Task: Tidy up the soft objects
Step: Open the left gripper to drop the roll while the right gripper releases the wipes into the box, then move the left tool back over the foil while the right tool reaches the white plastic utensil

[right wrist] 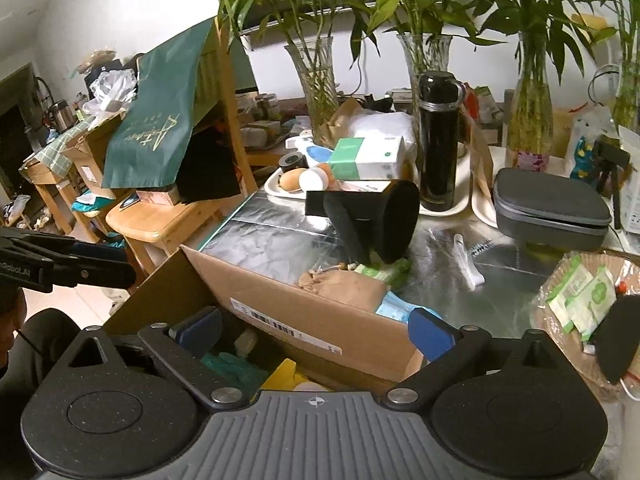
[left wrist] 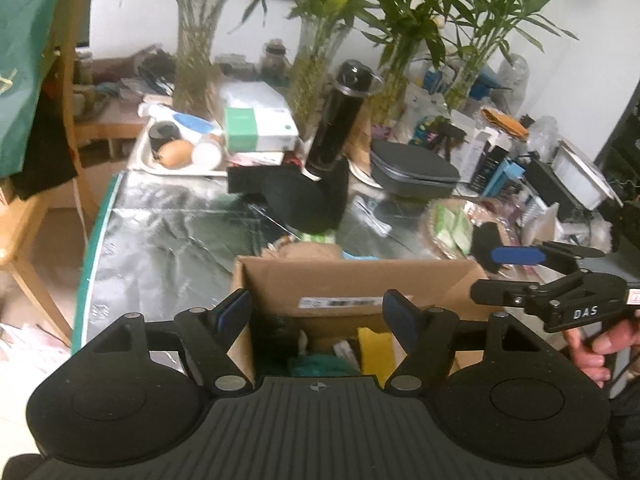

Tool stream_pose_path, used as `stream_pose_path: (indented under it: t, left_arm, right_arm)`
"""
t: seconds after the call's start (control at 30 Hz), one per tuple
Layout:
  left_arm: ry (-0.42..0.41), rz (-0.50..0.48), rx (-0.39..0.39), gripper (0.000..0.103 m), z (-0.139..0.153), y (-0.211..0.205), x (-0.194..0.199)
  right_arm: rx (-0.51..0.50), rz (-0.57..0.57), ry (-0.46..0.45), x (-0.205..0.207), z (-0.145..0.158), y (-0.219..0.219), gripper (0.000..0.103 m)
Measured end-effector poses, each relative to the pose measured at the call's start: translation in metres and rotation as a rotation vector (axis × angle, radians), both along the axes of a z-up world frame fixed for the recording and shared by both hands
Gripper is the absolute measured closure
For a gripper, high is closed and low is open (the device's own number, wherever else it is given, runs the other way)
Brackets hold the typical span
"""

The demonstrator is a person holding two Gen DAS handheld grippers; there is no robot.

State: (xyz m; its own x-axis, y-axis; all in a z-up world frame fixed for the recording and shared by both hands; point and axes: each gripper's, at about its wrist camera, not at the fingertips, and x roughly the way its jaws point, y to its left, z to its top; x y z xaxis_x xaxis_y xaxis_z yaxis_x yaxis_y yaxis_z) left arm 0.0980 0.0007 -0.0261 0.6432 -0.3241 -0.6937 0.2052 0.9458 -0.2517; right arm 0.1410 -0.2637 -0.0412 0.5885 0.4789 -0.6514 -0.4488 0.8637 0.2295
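Note:
An open cardboard box (left wrist: 352,280) (right wrist: 320,312) stands at the near edge of the foil-covered table. Inside lie a yellow sponge (left wrist: 374,344) (right wrist: 284,376), a green cloth (left wrist: 320,364) (right wrist: 232,364) and something dark. My left gripper (left wrist: 318,314) (right wrist: 120,264) hangs open over the box with nothing between its fingers. My right gripper (right wrist: 316,332) (left wrist: 486,276) is open too, above the box's right part. Black foam pieces (left wrist: 304,200) (right wrist: 372,220) lean together beyond the box. Another black foam piece (right wrist: 616,340) (left wrist: 486,240) rests on a basket at the right.
A black flask (left wrist: 336,120) (right wrist: 438,140), a grey case (left wrist: 412,168) (right wrist: 552,208), glass vases with bamboo (right wrist: 316,88) and a tray (left wrist: 176,164) crowd the table's far side. A wicker basket (right wrist: 560,320) with green packets sits right. A wooden chair (right wrist: 160,220) stands left.

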Motion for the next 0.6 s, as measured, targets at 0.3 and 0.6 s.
stream_pose_path:
  t: [0.3, 0.6]
  left_arm:
    - [-0.055, 0.054, 0.052, 0.031, -0.007, 0.008, 0.002]
    - [-0.084, 0.06, 0.062, 0.031, -0.017, 0.014, 0.009]
  right_arm:
    - [-0.039, -0.059, 0.015, 0.007, -0.006, -0.001, 0.0]
    - [-0.033, -0.119, 0.024, 0.014, -0.011, -0.007, 0.0]
